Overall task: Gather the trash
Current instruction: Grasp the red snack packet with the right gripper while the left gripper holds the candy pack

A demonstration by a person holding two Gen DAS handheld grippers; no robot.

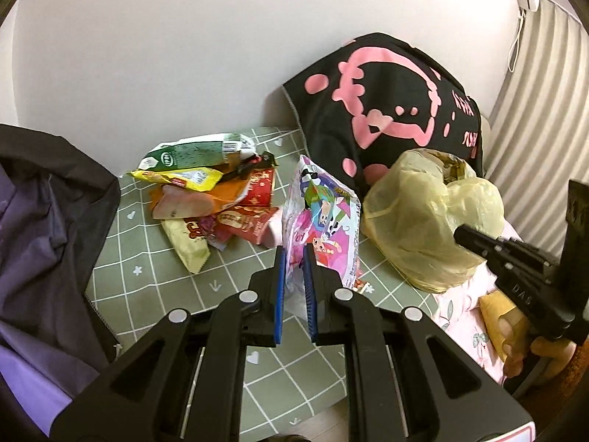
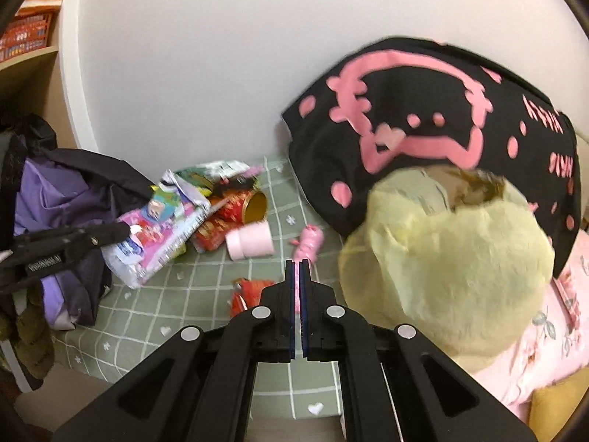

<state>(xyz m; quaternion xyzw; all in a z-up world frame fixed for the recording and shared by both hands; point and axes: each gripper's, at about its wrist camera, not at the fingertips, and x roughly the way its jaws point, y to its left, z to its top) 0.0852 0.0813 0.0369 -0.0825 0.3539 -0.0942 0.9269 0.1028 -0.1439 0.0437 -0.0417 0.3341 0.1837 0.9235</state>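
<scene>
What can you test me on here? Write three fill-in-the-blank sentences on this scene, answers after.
The gripper shut on the cartoon wrapper is the ___ one.
The pink cup lies on its ___, on the green checked cloth.
The bulging plastic bag in front of the black cushion is ___ in colour.
Missing words: left; side; yellow.

A home bedroom: a bed with a green checked sheet, a black-and-pink pillow, floral bedding and a curtain.
</scene>
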